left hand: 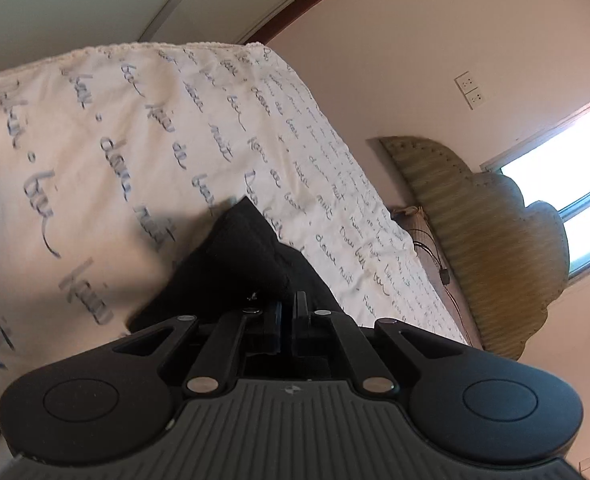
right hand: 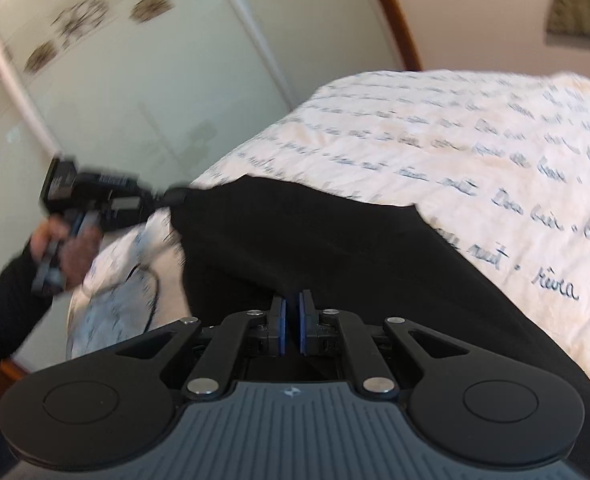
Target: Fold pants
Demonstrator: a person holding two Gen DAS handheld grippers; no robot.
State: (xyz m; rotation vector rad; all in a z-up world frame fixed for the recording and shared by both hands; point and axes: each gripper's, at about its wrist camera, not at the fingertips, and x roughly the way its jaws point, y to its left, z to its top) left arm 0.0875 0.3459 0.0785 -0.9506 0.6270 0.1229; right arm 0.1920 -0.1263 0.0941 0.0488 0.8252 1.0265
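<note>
On the bed (right hand: 455,136), spread with a cream cover printed in blue script, lie the black pants (right hand: 315,248); in the right wrist view their near part runs under the housing and is cut off, and motion blur smears the print and the room behind. In the left wrist view only a raised fold of the pants (left hand: 239,252) shows, its lower edge hidden by the linkage. Beyond the bed stand a pale wardrobe door with dark motifs (right hand: 95,60), a padded green headboard (left hand: 495,248), a bright window (left hand: 563,184) clipped by the frame edge, and a wall socket (left hand: 471,90). A dark cable (left hand: 439,264) hangs beside the mattress.

The right gripper (right hand: 291,320) tilts down over the cloth, its jaws drawn almost together with black fabric between the blue pads. The left gripper (left hand: 287,312) likewise tilts down, jaws pressed together on a bunch of the pants; from the right wrist view the left gripper (right hand: 175,196) appears blurred at the far corner of the garment, carried by a hand (right hand: 67,248) in a dark sleeve.
</note>
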